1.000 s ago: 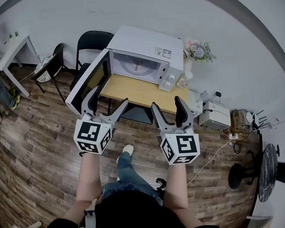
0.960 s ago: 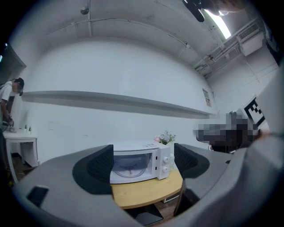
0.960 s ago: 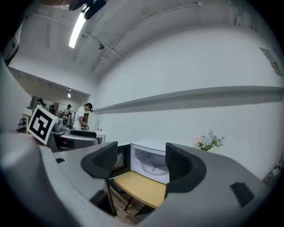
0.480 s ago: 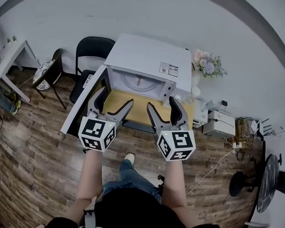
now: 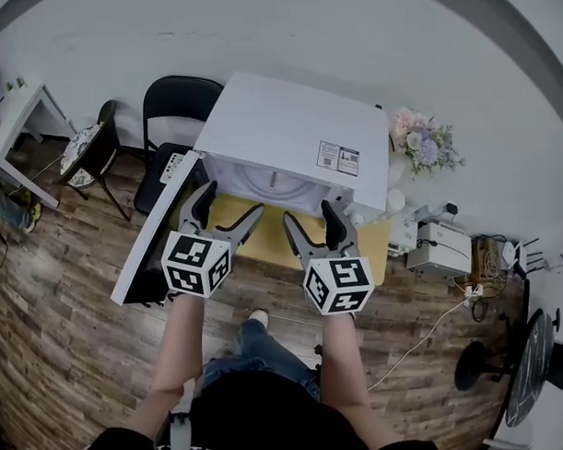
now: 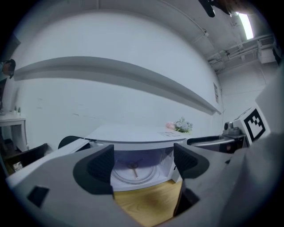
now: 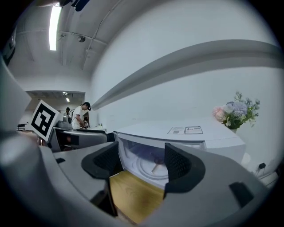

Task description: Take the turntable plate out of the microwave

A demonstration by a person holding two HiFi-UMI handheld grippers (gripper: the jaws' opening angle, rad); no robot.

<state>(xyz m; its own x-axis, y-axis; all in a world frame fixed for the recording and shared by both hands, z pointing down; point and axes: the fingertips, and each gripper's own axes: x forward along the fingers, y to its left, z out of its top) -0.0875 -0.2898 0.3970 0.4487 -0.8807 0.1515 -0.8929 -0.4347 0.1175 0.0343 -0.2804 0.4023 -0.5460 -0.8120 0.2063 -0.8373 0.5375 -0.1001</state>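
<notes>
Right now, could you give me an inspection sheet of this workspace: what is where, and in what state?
Surface: wooden table, bare in front of the microwave.
Job's things: microwave with its door swung open to the left; plate lies inside, untouched.
Clutter: flowers to the right of the microwave.
Grippers: left gripper and right gripper are both open and empty, held in front of the opening.
Cables: white cable and plugs on the floor at the right.
Surroundings: black chair left of the microwave, white box at the right, wood floor.
</notes>
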